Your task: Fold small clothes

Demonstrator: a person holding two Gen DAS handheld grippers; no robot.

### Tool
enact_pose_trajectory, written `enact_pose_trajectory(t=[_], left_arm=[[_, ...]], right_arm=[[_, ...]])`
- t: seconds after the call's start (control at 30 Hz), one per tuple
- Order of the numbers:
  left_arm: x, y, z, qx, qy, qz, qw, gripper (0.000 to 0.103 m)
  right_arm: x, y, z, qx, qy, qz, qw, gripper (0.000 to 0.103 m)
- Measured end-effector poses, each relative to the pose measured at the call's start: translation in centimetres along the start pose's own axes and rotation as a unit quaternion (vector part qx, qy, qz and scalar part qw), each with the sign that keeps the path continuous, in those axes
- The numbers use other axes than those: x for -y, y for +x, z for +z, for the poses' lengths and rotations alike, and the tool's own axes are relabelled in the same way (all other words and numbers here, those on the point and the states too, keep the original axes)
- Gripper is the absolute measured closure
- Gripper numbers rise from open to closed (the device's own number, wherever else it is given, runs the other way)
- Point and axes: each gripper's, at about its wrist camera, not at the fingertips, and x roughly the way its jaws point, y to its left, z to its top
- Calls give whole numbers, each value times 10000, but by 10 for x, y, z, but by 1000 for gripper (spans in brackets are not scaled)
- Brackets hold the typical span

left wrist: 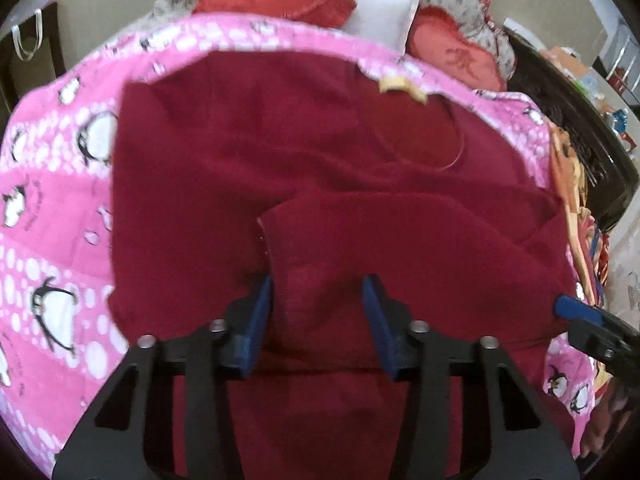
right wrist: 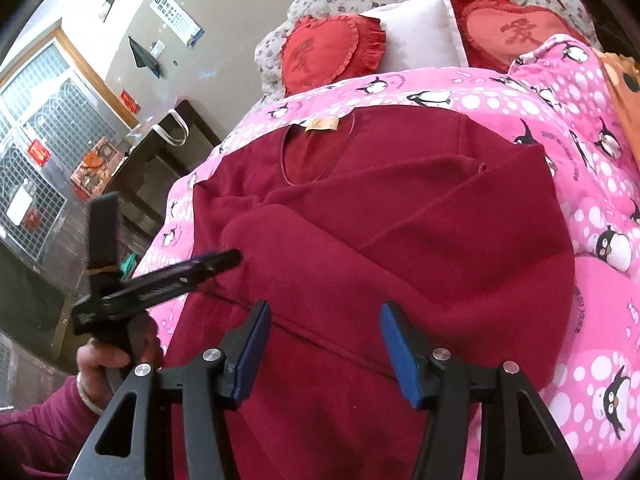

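Observation:
A dark red fleece top (left wrist: pixel 280 168) lies flat on a pink penguin quilt (left wrist: pixel 52 208), neck and tan label (left wrist: pixel 400 86) at the far side. Both sleeves are folded across its front. My left gripper (left wrist: pixel 318 292) is open, its blue pads either side of a folded sleeve cuff (left wrist: pixel 288 232), low over the cloth. My right gripper (right wrist: pixel 324 320) is open and empty above the top's (right wrist: pixel 400 240) lower part. The left gripper (right wrist: pixel 224 260) shows in the right wrist view, its tip at the top's left edge. The right gripper's blue finger (left wrist: pixel 568 306) shows at the left wrist view's right edge.
Two red heart cushions (right wrist: pixel 332 52) (right wrist: pixel 516 28) and a white pillow (right wrist: pixel 416 36) lie at the head of the bed. A dark cabinet (right wrist: pixel 160 168) and barred window (right wrist: pixel 36 128) stand left of the bed. A dark carved bed frame (left wrist: pixel 572 128) runs along the right.

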Motion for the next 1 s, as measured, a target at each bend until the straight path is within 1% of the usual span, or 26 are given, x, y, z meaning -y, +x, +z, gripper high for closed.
enact_pose_trajectory(t=[0.03, 0.07, 0.1, 0.13, 0.2, 0.27, 0.3, 0.37, 0.43, 0.47, 0.57, 0.6, 0.67, 0.73, 0.8, 0.83, 0.87, 0.9, 0.93, 0.97, 1.0], left_arm=[[-3, 2, 1, -29, -76, -36, 10000, 74], [-4, 1, 1, -28, -130, -63, 9999, 86], [-5, -4, 3, -36, -178, -164, 9997, 90], [-5, -10, 5, -11, -179, -217, 9996, 91], [-4, -30, 12, 184, -146, -359, 9991, 92], [-6, -56, 21, 502, -95, -474, 9976, 92], [-9, -69, 26, 676, -60, -474, 9966, 92], [-19, -87, 33, 939, -50, -341, 9950, 92], [-32, -91, 34, 1007, -159, -60, 9948, 92], [-41, -88, 32, 940, -238, 40, 9953, 93], [-61, -60, 21, 414, -527, 42, 9977, 93], [-63, -52, 15, 287, -549, 81, 9980, 93], [-62, -45, 7, 212, -508, 167, 9983, 92], [-57, -45, 3, 258, -443, 251, 9984, 93], [-52, -47, 3, 290, -396, 247, 9985, 93], [-51, -47, 3, 290, -364, 235, 9986, 93], [-49, -46, 4, 280, -310, 253, 9988, 93], [-46, -42, 6, 261, -289, 286, 9988, 93], [-45, -36, 10, 224, -301, 311, 9988, 93], [-45, -31, 13, 169, -320, 330, 9988, 92], [-45, -25, 15, 126, -337, 352, 9987, 92]], right_arm=[[1, -1, 0, 17, 10, -20, 10000, 49], [3, -4, 0, 45, 16, -59, 10000, 49], [5, -7, 1, 73, 14, -99, 9999, 49], [7, -12, 2, 116, 11, -161, 9998, 49], [13, -23, 5, 252, 18, -316, 9992, 49], [22, -36, 11, 439, 93, -485, 9978, 48], [29, -42, 14, 530, 192, -535, 9970, 47], [43, -53, 20, 706, 472, -662, 9942, 42], [54, -57, 25, 788, 684, -830, 9911, 37], [60, -56, 28, 783, 771, -892, 9899, 37], [69, -44, 36, 636, 881, -1005, 9890, 37], [70, -39, 39, 589, 869, -1025, 9892, 37], [71, -28, 46, 514, 832, -1090, 9892, 37], [72, -17, 52, 437, 774, -1103, 9899, 37], [75, -4, 58, 340, 708, -1154, 9902, 37], [75, 2, 60, 300, 589, -1196, 9906, 46], [73, 6, 63, 324, 369, -1419, 9887, 54], [71, 9, 64, 370, 171, -1754, 9837, 60], [71, 14, 66, 397, 45, -2029, 9784, 60], [73, 20, 68, 364, 23, -2187, 9751, 60], [77, 24, 69, 298, 118, -2188, 9752, 60]])
